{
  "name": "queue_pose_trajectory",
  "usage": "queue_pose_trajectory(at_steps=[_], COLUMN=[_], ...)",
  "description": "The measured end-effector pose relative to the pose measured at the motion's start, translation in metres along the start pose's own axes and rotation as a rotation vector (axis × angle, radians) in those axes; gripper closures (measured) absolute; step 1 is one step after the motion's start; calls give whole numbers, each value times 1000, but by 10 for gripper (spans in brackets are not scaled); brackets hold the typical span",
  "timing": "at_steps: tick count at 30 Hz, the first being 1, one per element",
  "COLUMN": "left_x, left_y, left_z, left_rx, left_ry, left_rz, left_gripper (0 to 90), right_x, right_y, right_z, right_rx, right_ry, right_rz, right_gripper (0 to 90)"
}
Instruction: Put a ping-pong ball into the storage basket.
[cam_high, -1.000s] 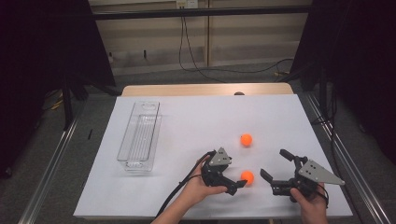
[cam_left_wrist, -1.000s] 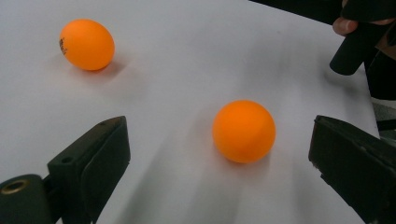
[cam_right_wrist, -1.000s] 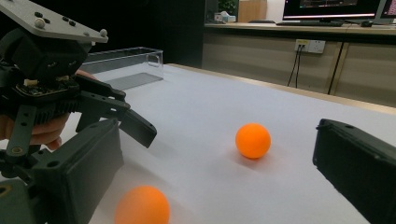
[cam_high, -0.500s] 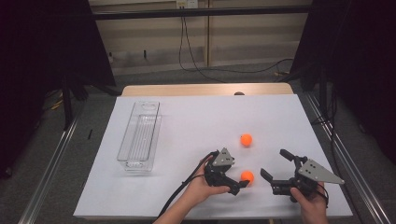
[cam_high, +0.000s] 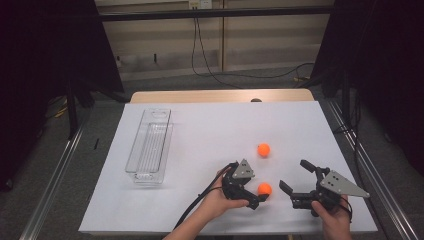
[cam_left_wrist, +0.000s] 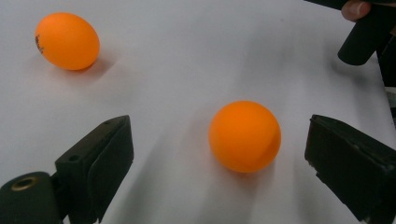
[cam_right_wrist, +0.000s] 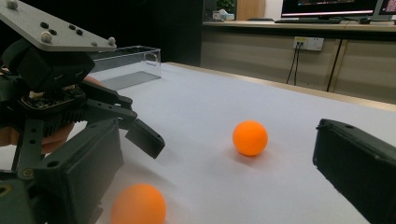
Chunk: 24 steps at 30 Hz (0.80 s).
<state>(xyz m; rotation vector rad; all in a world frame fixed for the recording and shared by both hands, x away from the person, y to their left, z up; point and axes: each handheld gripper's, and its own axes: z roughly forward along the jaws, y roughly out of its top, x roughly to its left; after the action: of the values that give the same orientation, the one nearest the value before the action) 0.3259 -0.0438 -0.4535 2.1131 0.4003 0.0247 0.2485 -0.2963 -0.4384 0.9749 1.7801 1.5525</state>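
Two orange balls lie on the white table. The near ball rests between the spread jaws of my left gripper, which is open and not touching it. The far ball sits alone farther back on the table. My right gripper is open and holds nothing, just right of the near ball, with its jaws pointing left at the left gripper.
A clear plastic tray lies lengthwise at the table's left. The white sheet covers the table; a wooden edge runs along the back. Metal rails flank both sides, and cables lie on the floor behind.
The left gripper has crept slightly forward and right around the near ball. The right gripper and both balls have stayed put.
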Motion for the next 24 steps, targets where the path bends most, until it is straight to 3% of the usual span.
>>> queue_pose_trajectory(at_steps=[24], left_x=[2], left_y=[5], left_z=[11], left_rx=[58], left_ry=[-16], left_rz=[8], left_gripper=[94], right_x=[-2], right_y=[0], right_z=[-2], right_rx=[-1], right_ry=[-12], right_rz=[6], right_gripper=[12])
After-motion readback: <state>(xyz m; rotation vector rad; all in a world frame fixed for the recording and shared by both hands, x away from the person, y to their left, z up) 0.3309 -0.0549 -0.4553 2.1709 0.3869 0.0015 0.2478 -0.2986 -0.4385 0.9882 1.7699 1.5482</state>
